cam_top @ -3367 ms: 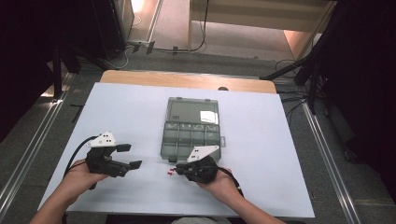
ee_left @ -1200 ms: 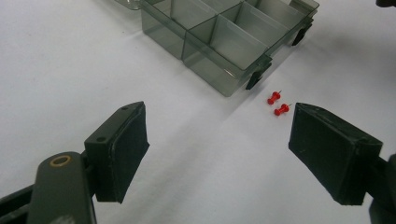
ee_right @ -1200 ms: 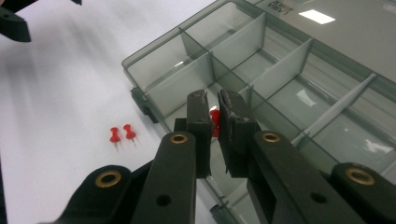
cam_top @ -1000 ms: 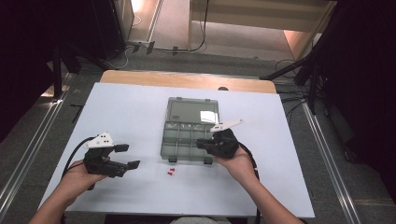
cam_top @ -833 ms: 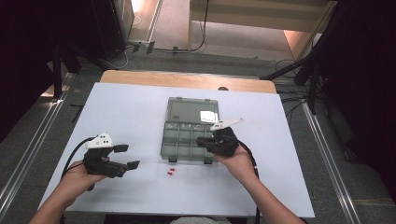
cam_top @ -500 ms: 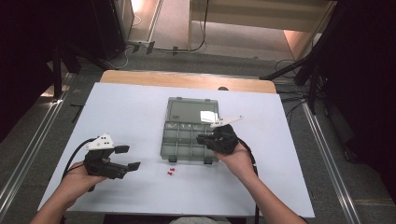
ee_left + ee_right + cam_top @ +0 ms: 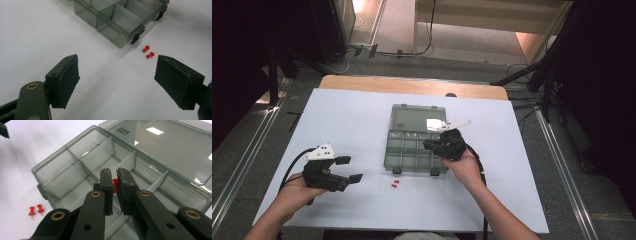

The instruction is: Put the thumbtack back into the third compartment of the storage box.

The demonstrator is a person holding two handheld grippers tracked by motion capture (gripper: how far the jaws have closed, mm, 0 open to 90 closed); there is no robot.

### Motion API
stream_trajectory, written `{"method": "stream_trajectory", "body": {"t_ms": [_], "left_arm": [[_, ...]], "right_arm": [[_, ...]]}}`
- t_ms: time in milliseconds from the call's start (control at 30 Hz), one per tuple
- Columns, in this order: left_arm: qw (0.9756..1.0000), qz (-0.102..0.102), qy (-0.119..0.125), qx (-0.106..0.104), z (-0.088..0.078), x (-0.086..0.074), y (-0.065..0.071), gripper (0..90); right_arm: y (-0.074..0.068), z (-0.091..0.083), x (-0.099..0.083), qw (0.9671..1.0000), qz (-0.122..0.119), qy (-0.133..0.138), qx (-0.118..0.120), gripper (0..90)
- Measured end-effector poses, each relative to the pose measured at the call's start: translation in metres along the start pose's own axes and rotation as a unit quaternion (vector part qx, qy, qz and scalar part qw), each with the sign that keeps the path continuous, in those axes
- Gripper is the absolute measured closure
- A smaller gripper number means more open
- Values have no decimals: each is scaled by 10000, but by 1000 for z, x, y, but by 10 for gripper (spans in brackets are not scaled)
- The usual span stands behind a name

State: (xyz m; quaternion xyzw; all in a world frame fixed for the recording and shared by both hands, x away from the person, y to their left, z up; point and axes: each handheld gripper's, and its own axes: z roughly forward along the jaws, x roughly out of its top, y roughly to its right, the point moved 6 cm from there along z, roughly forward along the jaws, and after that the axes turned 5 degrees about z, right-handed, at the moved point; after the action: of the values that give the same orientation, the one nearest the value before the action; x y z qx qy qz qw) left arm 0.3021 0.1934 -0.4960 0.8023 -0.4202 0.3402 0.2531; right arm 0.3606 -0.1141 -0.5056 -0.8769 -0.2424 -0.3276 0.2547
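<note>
Since the earliest frame, the right gripper (image 7: 113,185) has travelled from the table's front edge up over the open compartment box (image 7: 404,150), its jaws clenched on a red push pin (image 7: 115,186) just above a middle compartment. One pin is nearly stowed. Below and left of it, two red push pins (image 7: 396,184) lie on the white table (image 7: 337,115); they are small, bright, with bare points. The left gripper (image 7: 116,80) gapes empty.
</note>
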Motion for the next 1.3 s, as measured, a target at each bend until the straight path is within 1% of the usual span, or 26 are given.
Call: {"method": "stream_trajectory", "body": {"t_ms": [133,233,433,633,667,733,867,933,967,1000,1033,1167,1300], "left_arm": [[10000,0,6,-16,0,0,0,192],[10000,-1,7,-18,0,0,0,192],[10000,-7,15,-21,0,0,0,192],[10000,12,-3,-14,0,0,0,192],[10000,9,-3,-16,0,0,0,192],[10000,13,-3,-17,0,0,0,192],[10000,12,2,-10,0,0,0,192],[10000,0,4,-10,-1,0,0,192],[10000,0,4,-10,-1,0,0,192],[10000,-4,5,-8,-1,0,0,192],[10000,-9,-1,-6,-1,0,0,192],[10000,-13,-9,5,-1,-1,-1,192],[10000,0,3,16,-2,-1,-2,192]], "right_arm": [[4,3,1,10000,69,0,-55,842],[7,5,3,9999,78,15,-94,842],[9,10,4,9999,99,11,-126,841],[12,15,6,9997,157,24,-175,835],[13,17,6,9996,198,-14,-195,835],[14,18,5,9996,166,-24,-220,834],[15,17,6,9996,198,5,-223,829],[14,17,6,9995,209,57,-214,789],[14,17,6,9995,209,57,-214,789],[14,17,7,9996,210,74,-188,748],[14,18,7,9997,177,104,-158,683],[13,18,6,9998,173,109,-83,604],[11,18,7,9997,172,167,-56,518]]}}
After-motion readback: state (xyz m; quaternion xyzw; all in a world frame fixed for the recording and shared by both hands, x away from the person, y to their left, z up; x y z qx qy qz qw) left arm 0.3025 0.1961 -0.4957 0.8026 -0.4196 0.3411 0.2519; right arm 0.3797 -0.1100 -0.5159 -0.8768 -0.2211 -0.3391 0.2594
